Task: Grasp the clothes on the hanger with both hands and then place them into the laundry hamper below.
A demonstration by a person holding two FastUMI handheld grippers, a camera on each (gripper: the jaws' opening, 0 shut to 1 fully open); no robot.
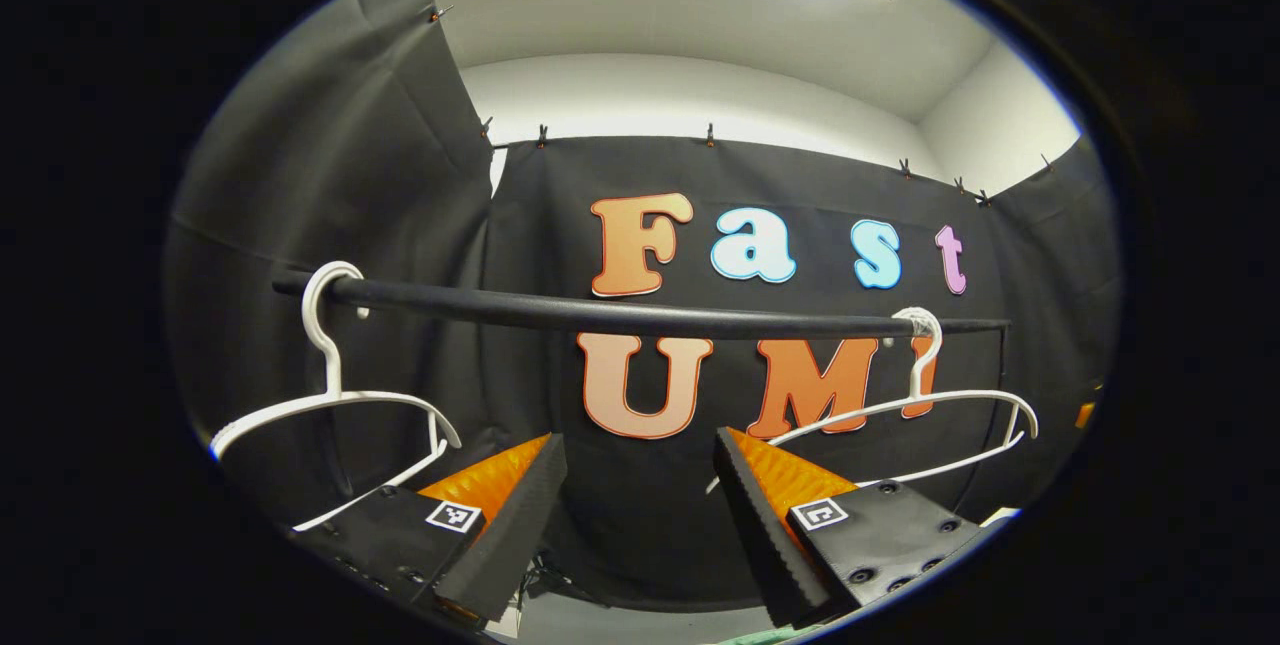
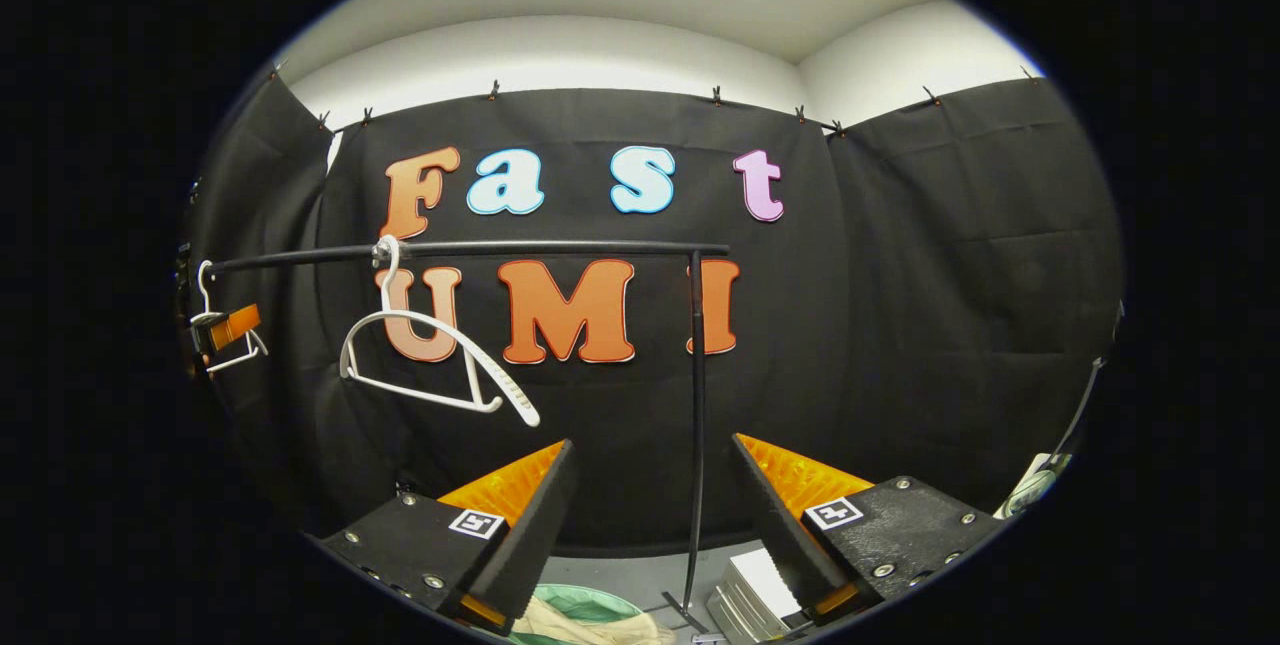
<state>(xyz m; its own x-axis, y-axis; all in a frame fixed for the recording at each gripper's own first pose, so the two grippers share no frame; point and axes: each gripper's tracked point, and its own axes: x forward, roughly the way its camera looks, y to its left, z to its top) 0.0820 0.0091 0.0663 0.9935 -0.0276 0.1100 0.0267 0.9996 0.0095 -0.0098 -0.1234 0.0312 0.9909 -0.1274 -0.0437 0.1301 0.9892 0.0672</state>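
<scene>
Both my left gripper (image 1: 640, 485) and right gripper (image 2: 650, 490) gape empty while beige clothes (image 2: 590, 620) lie crumpled in the green laundry hamper (image 2: 575, 600).

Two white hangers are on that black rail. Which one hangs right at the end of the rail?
In the left gripper view, the left hanger: its hook sits at the rail's near tip. The right hanger hooks on farther along, short of the far end. Both are bare.

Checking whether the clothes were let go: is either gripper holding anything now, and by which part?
Nothing is held. The left gripper and right gripper both have their jaws wide apart with nothing between them.
</scene>
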